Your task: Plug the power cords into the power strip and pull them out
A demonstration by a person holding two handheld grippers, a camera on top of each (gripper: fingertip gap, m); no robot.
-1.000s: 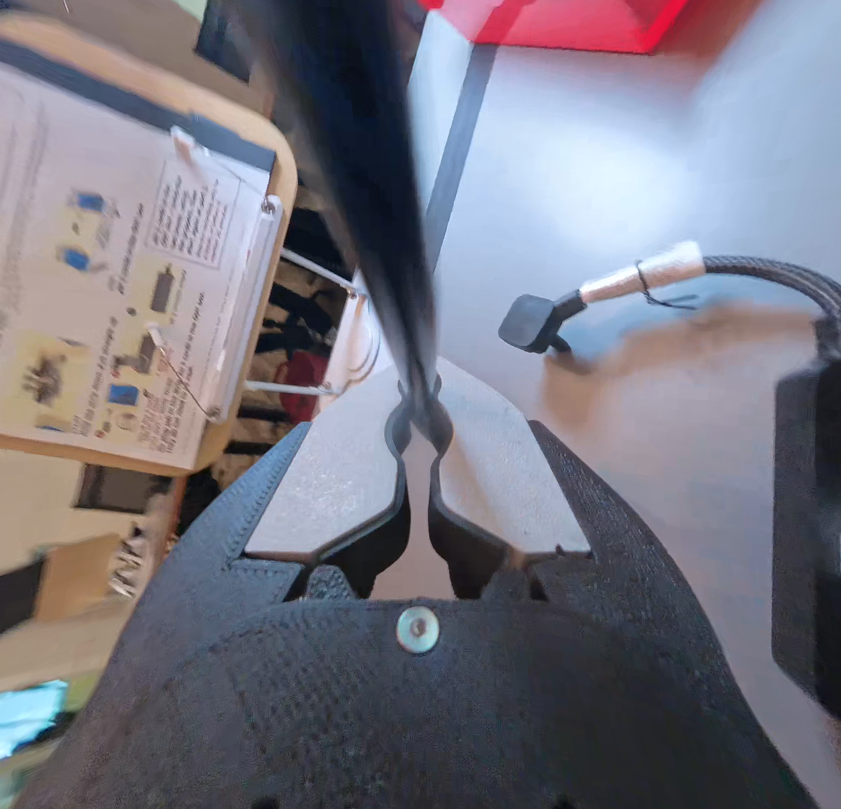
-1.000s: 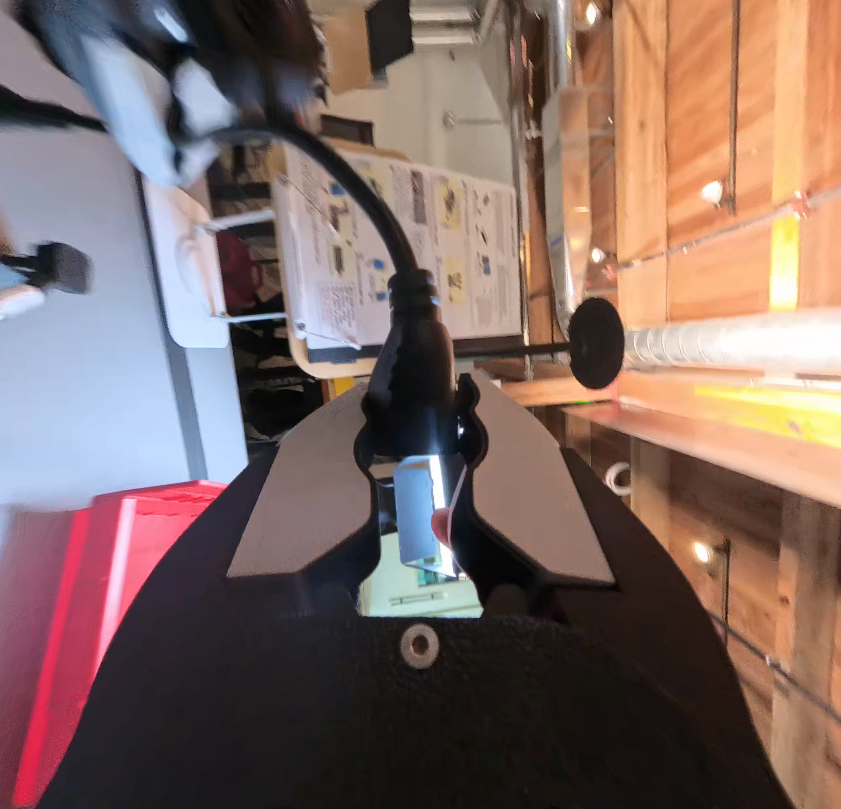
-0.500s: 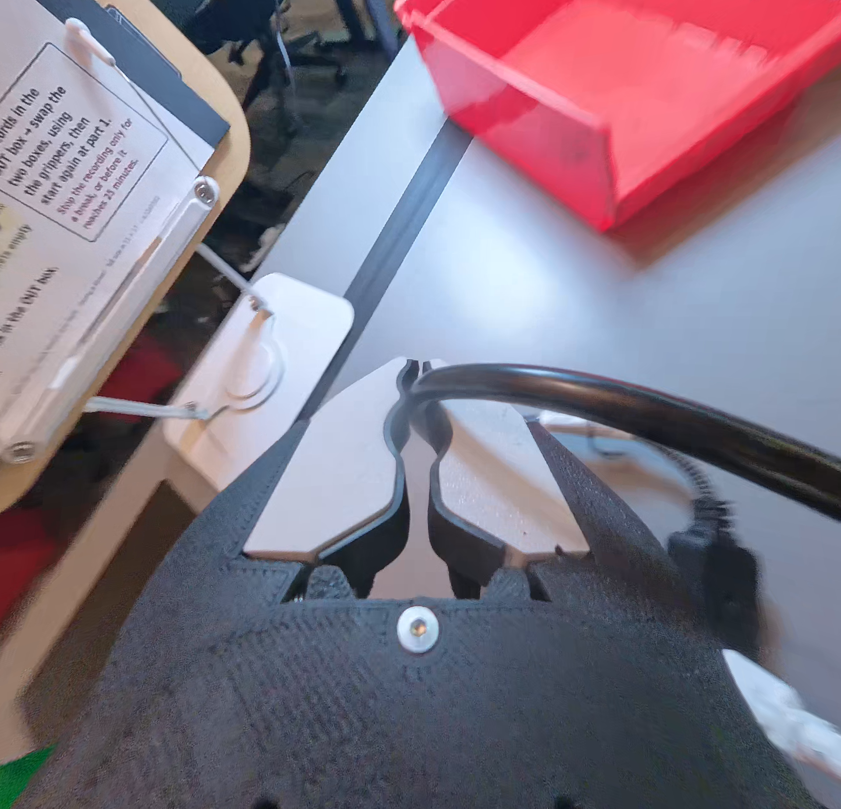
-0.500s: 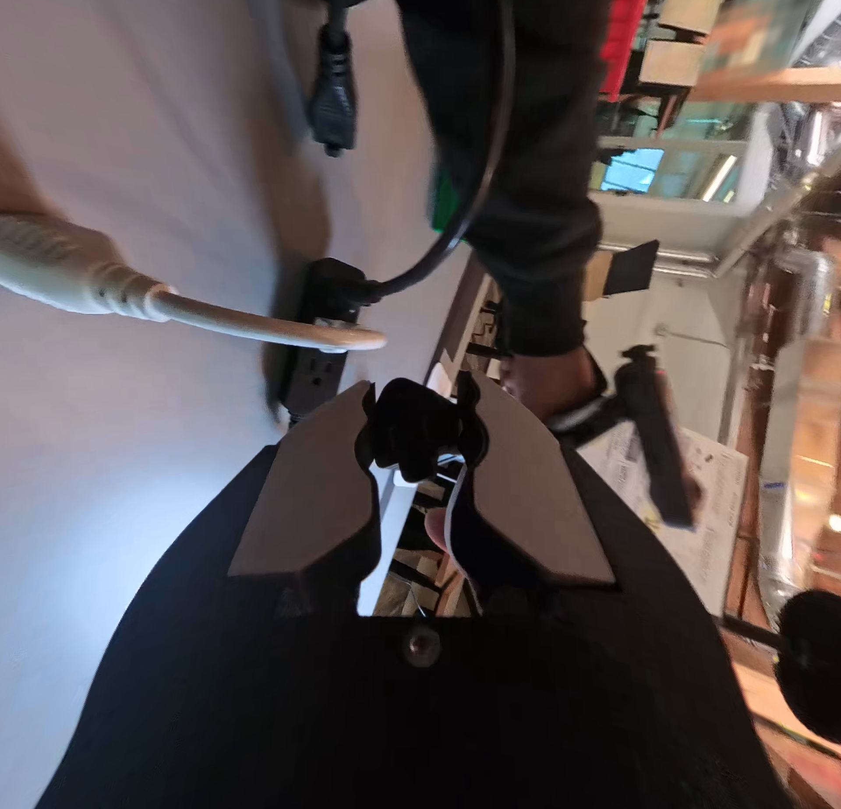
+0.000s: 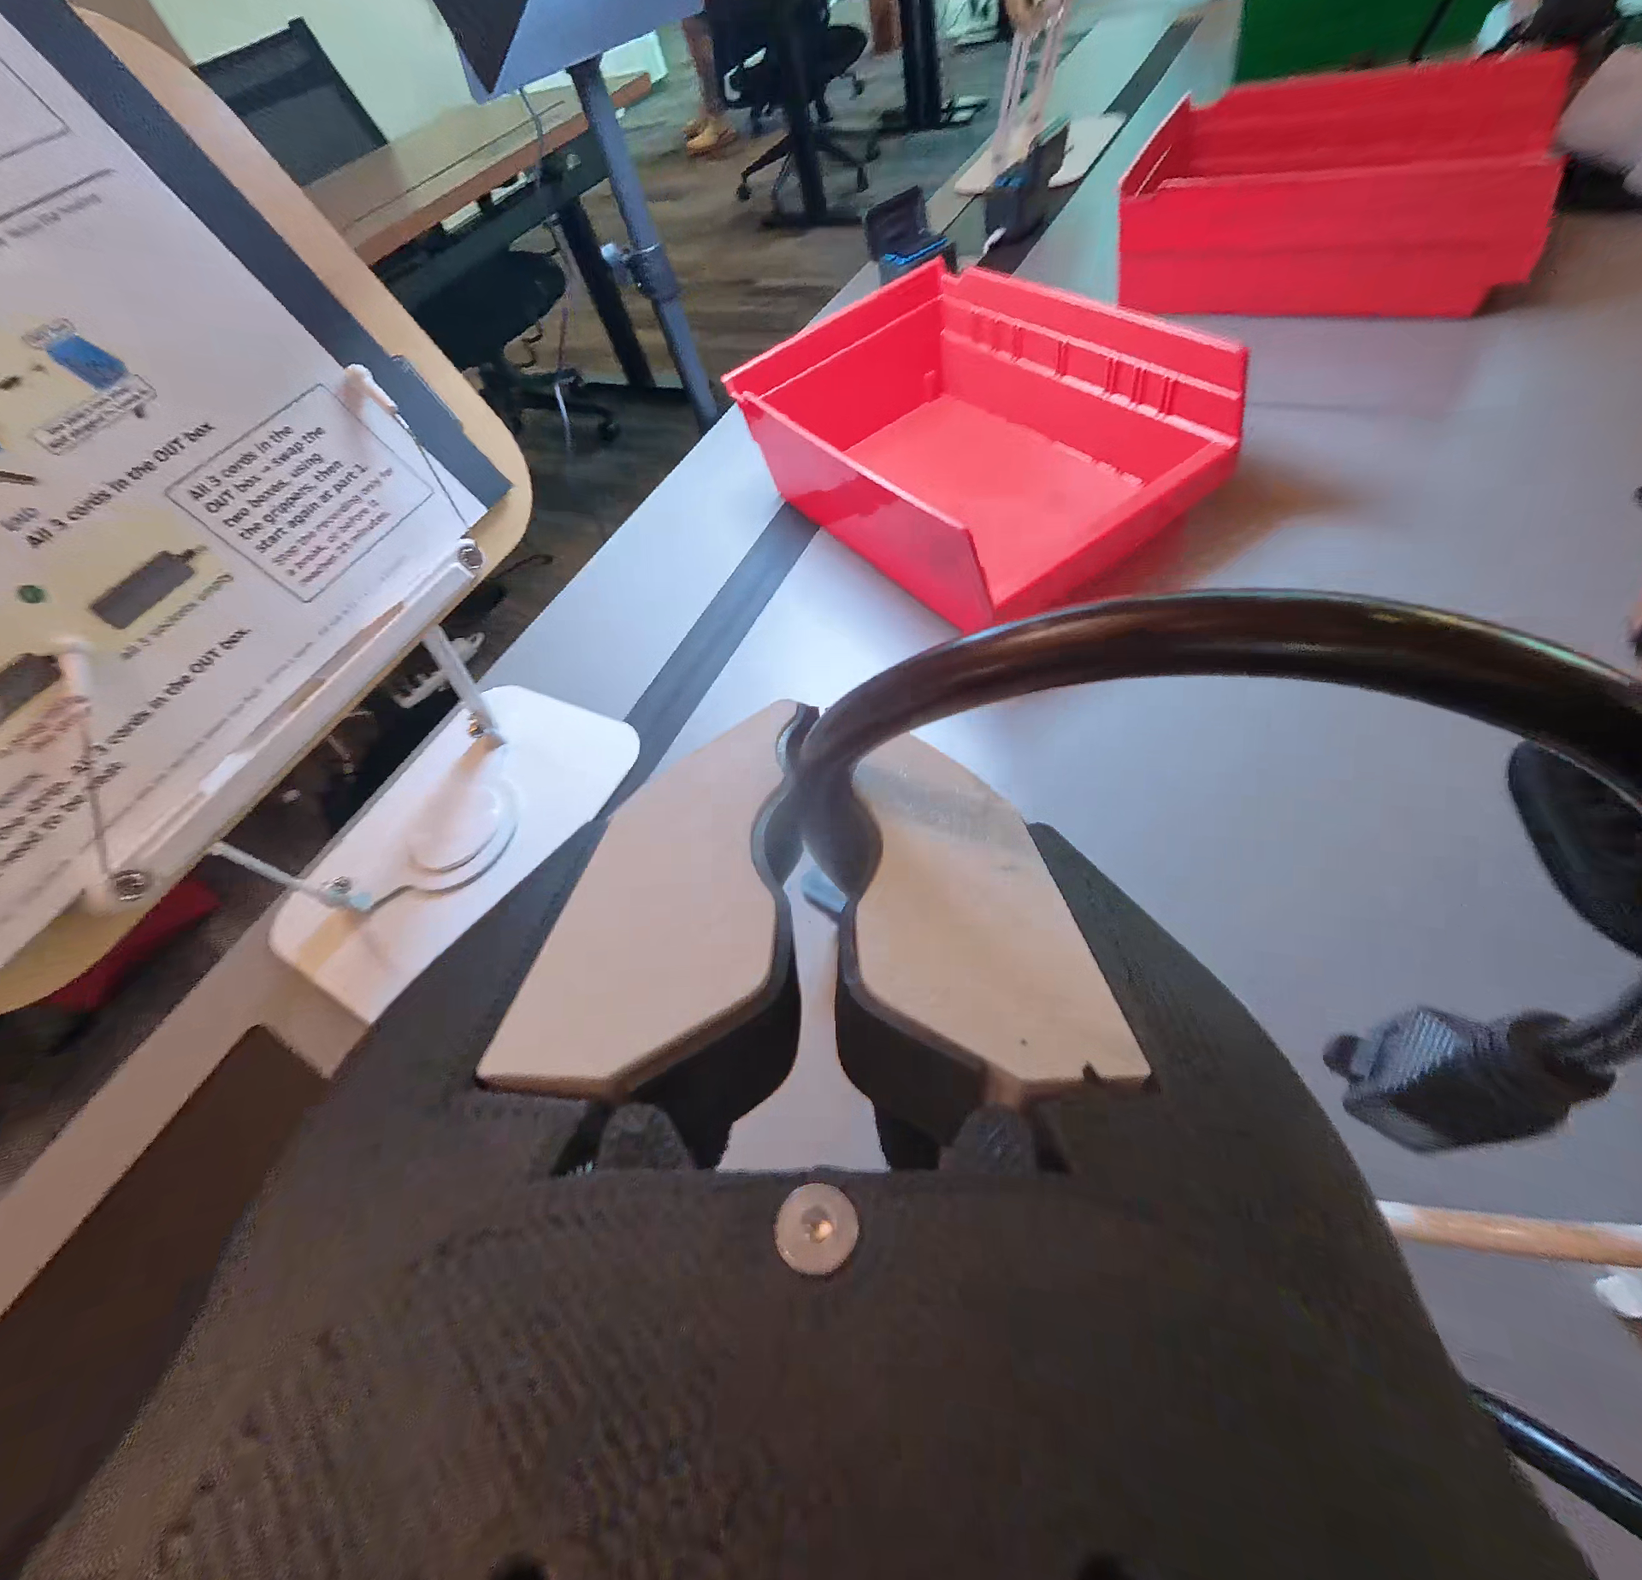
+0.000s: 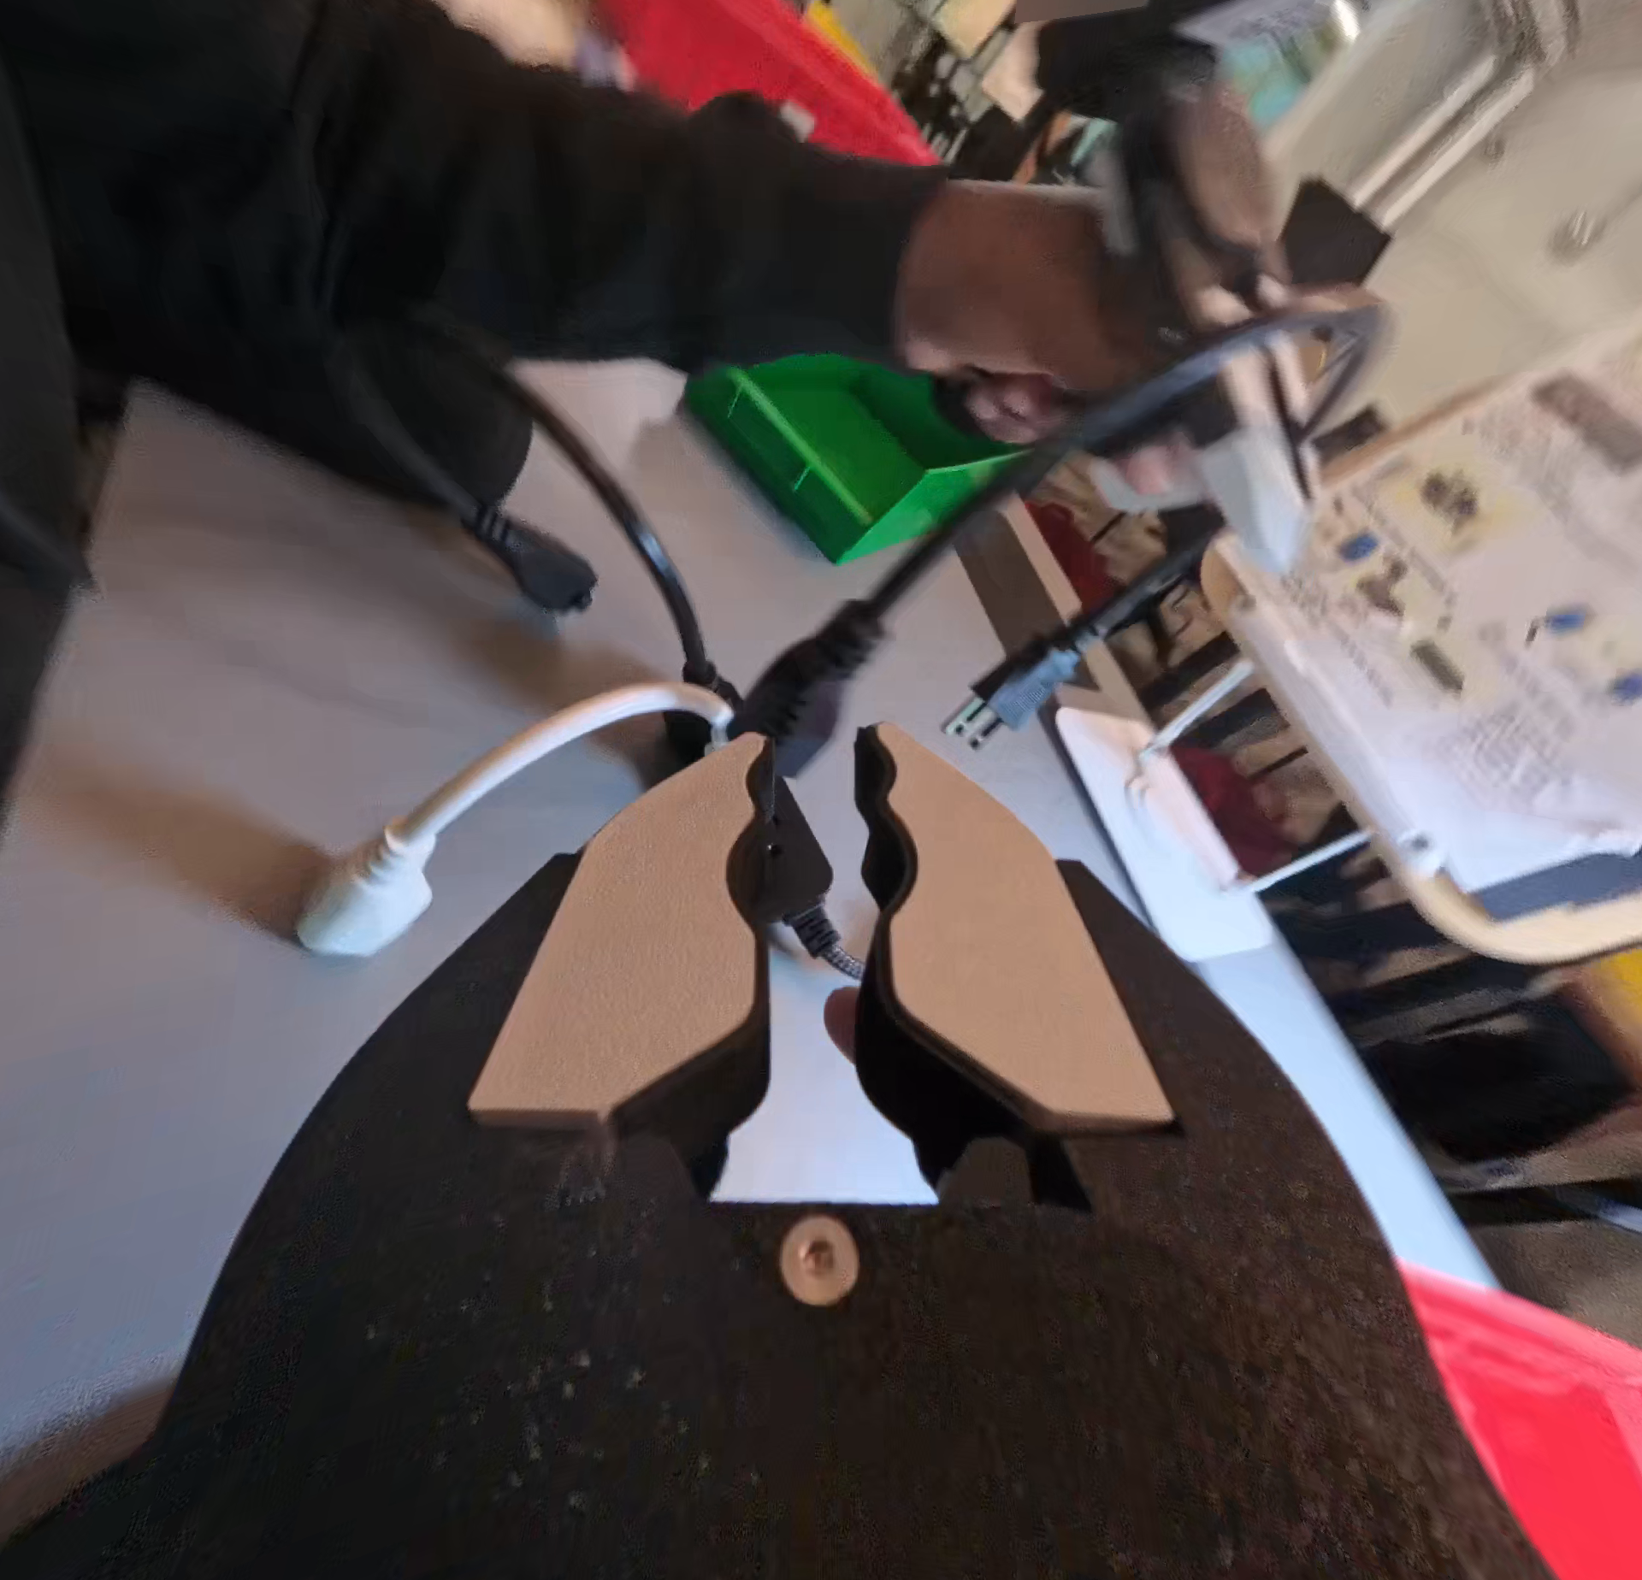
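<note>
Two grippers, different states. Left gripper (image 5: 813,791) is pinched tight on a glossy black cord (image 5: 1244,640) at its tips, just right of the stand (image 5: 222,516); the cord arcs away from the stand, and a black plug (image 5: 1466,1084) hangs farther out on that side. Right gripper (image 6: 813,747) has its fingers spread. A small black plug on a braided cord (image 6: 782,862) sits in the gap against one finger, on the table (image 6: 222,693), left of the stand. The strip (image 6: 680,733) is mostly hidden behind that finger.

Vs 0.5 s ago: right was clamped on a black plug and has now let go. Left has kept its pinch, and its view has lifted.

Counts:
- Right view, five plug ends: white (image 6: 364,907), black near the sleeve (image 6: 551,574), ribbed black (image 6: 800,693), pronged (image 6: 1013,702) nearest the stand, plus the braided one.
- Left view, three red bins: one near (image 5: 977,454), two stacked (image 5: 1333,205).
- One green bin (image 6: 844,462).
</note>
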